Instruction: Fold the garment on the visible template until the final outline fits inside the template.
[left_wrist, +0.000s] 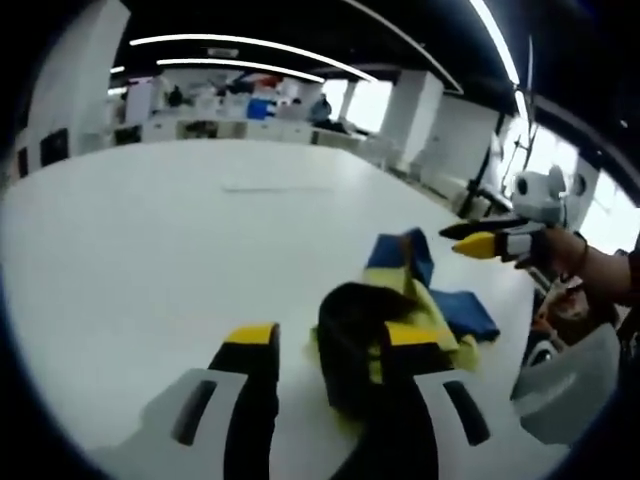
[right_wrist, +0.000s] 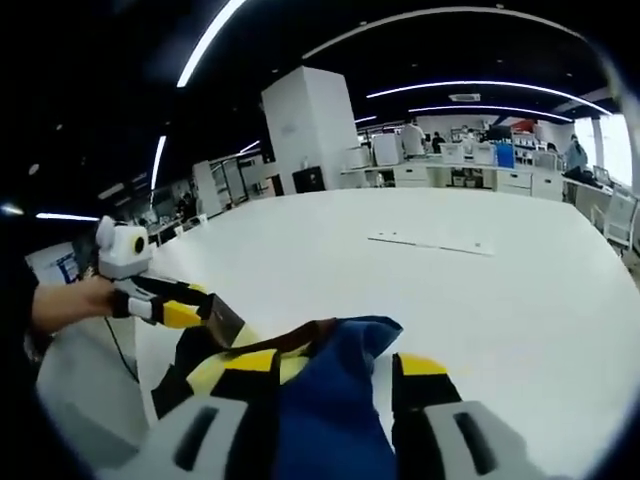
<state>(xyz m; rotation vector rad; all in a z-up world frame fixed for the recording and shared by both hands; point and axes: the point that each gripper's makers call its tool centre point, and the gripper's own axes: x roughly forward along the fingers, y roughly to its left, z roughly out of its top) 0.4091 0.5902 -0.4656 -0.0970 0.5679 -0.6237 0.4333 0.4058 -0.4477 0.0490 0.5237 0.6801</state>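
Yellow, blue and black cloth makes up the garment (left_wrist: 400, 310), which lies bunched on the big white desk (left_wrist: 150, 240).

In the left gripper view, the left gripper (left_wrist: 335, 345) has its two yellow-tipped jaws spread apart. A black and yellow fold of the garment sits between them, against the right jaw. I cannot tell if the jaws are pinching it. The rest of the garment lies just past the jaws, with blue parts sticking up and out to the side. Far to the right, the right gripper (left_wrist: 468, 238) hangs above the desk edge, held by a hand (left_wrist: 565, 252). Its jaws look close together with nothing in them.

In the right gripper view, the right gripper (right_wrist: 335, 365) also has its jaws spread. A blue part of the garment (right_wrist: 320, 390) fills the gap between them, and I cannot tell if it is gripped. To the left, the left gripper (right_wrist: 215, 318) touches the yellow and black part. This view also shows a thin flat strip (right_wrist: 430, 242) lying on the desk, well apart from the garment.
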